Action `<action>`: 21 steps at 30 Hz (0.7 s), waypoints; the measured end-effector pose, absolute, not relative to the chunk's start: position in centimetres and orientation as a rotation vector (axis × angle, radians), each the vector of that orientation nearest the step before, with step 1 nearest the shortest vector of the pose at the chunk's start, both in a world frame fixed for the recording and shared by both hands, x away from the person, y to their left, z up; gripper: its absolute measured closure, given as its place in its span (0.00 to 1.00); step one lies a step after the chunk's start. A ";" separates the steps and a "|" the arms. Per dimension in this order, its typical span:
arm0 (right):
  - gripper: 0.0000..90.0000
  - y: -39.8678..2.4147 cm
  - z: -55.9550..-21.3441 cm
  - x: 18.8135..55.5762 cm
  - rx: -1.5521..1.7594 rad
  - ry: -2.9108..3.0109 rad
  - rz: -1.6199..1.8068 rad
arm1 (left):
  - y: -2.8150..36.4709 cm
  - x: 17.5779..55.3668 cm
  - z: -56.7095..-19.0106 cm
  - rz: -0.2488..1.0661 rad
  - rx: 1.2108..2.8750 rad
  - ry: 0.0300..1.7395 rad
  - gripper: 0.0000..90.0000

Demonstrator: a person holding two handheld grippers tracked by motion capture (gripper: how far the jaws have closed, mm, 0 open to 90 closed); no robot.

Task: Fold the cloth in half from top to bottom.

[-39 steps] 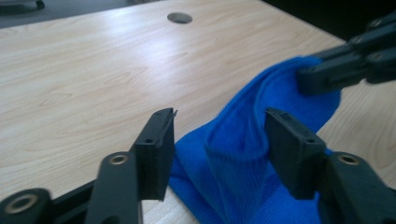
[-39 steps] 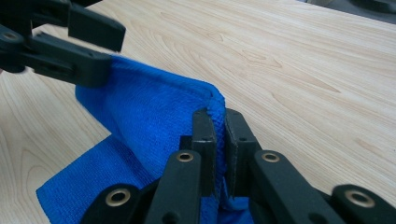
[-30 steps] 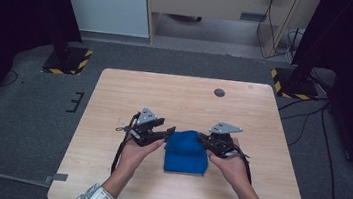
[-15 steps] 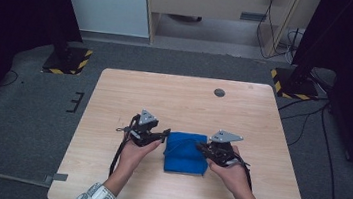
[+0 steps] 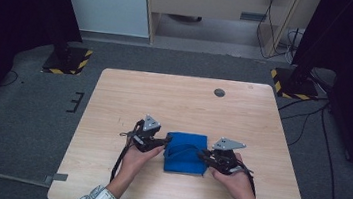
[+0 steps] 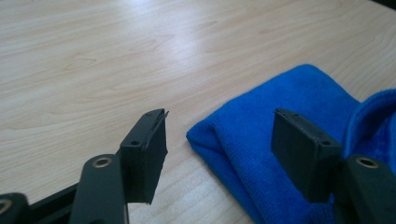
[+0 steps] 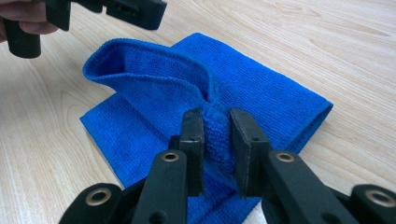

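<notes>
A blue cloth (image 5: 186, 153) lies folded on the wooden table (image 5: 189, 101), with one layer standing up in a loose arch (image 7: 140, 65). My right gripper (image 5: 201, 156) is at the cloth's right edge. Its jaws (image 7: 217, 126) have just been opening, but a bunched fold of cloth still fills the narrow gap and touches both pads. My left gripper (image 5: 167, 140) is at the cloth's left edge, open. Its jaws (image 6: 219, 135) stand wide on either side of the cloth's corner (image 6: 261, 116) without pressing on it. The left gripper (image 7: 116, 9) also appears at the top of the right gripper view.
A small dark round fitting (image 5: 219, 92) sits in the table's far right part. Beyond the table stand two black posts on hazard-striped bases (image 5: 68, 59) (image 5: 292, 82) and a cabinet. Bare wood surrounds the cloth on all sides.
Both hands have come down with the cloth. It was bunched up between the grippers; now it lies mostly flat on the table. The right gripper has shifted a little toward the near right.
</notes>
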State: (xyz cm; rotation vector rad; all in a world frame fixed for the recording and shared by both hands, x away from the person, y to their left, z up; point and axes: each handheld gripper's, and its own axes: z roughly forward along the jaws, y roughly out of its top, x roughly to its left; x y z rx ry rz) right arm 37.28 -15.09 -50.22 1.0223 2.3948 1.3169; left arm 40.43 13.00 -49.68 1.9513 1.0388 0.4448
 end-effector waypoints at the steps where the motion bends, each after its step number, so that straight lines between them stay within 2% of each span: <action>1: 0.84 -15.2 -50.3 37.3 1.024 2.396 1.316 | 12.9 40.3 -49.7 0.445 1.961 1.034 0.39; 6: 0.90 -15.4 -50.3 37.1 1.000 2.399 1.313 | 12.8 40.1 -49.8 0.444 1.964 1.029 0.39; 13: 0.91 -16.1 -49.2 37.1 1.005 2.375 1.330 | 12.8 39.9 -49.7 0.445 1.962 1.026 0.39; 17: 0.85 -16.2 -49.4 36.7 0.987 2.402 1.302 | 12.8 39.8 -49.9 0.444 1.972 1.028 0.39; 21: 0.72 -16.4 -49.8 36.2 0.988 2.431 1.284 | 12.9 39.6 -50.1 0.445 1.985 1.023 0.38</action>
